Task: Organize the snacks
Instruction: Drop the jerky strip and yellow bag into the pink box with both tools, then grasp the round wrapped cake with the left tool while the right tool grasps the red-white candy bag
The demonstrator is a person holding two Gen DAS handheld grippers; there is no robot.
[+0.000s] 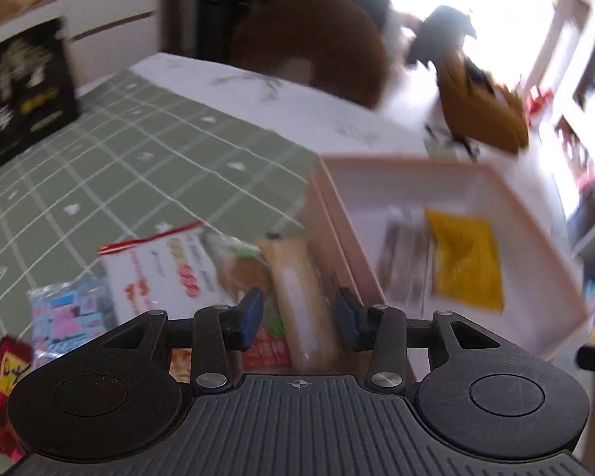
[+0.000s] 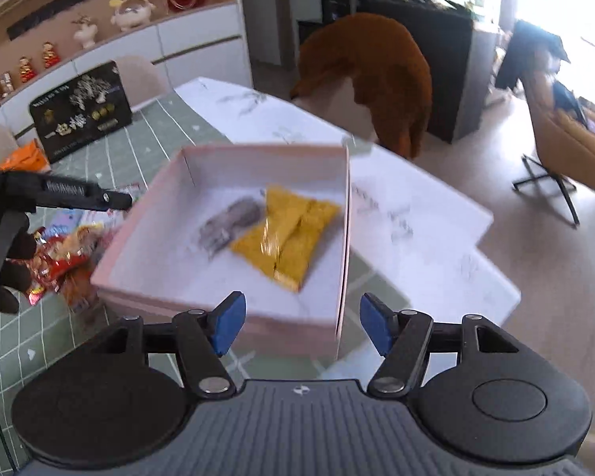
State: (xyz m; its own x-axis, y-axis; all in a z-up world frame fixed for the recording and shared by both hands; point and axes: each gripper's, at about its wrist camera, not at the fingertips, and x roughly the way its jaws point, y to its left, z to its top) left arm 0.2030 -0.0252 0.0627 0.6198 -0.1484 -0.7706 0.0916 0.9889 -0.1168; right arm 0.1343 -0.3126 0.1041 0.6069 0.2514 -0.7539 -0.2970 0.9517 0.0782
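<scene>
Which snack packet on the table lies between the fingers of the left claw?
The long tan packet; the other loose packets lie left of it.

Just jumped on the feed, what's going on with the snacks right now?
Snacks are being sorted into the pink box. A yellow packet and a grey packet already lie inside. The left tongs are open over the loose pile beside the box, straddling a tan bar-shaped snack, though the blur hides whether they touch it. The right tongs hang open and empty at the box's near corner.

Pink box point(image 2: 339, 238), yellow packet point(image 2: 285, 238), green grid tablecloth point(image 1: 111, 166)
</scene>
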